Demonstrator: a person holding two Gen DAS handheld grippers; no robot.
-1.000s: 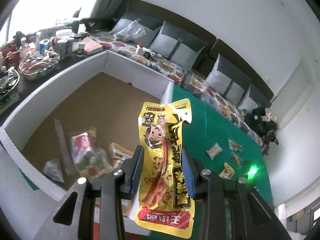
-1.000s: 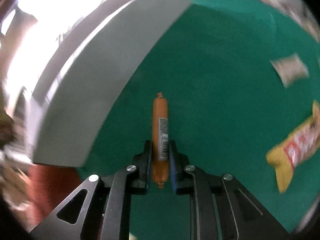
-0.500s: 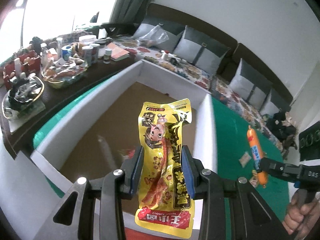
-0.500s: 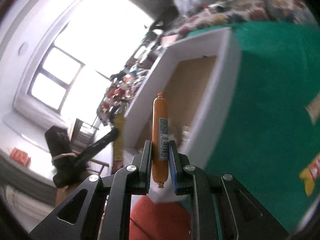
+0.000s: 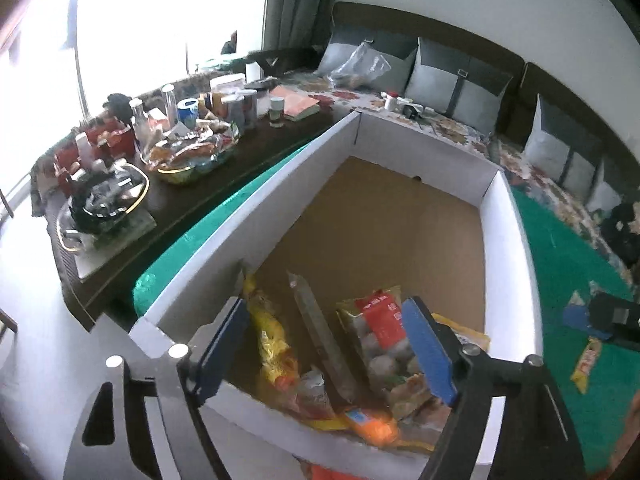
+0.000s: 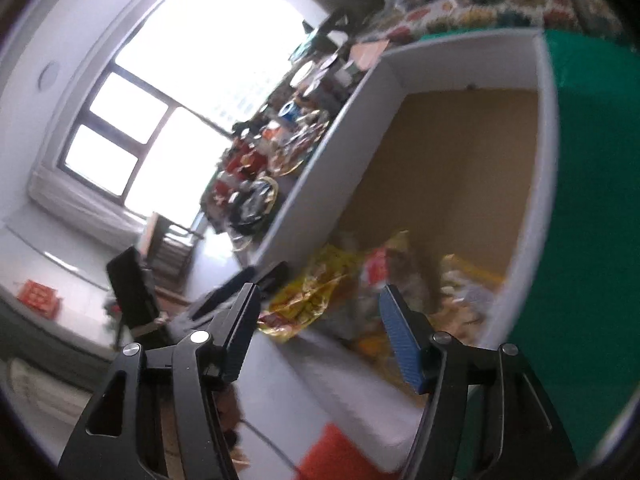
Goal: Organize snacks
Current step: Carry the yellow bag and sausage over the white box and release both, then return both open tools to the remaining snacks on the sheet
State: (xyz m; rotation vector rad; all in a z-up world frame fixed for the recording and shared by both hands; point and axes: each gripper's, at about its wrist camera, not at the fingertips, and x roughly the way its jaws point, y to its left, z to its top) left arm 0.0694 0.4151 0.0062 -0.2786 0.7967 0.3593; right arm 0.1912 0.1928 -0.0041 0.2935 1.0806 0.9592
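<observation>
No wording can be made out in either view. In the white box, the red label on the clear packet of round snacks carries print too small and blurred to make out, and the yellow packet lying to the left of it shows only smeared colour. On the green cloth to the right of the box, a small yellow wrapper has a red patch with illegible marks.

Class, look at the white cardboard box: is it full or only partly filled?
Partly filled. The white box holds snack packets heaped at its near end, while the brown floor beyond lies bare.
</observation>
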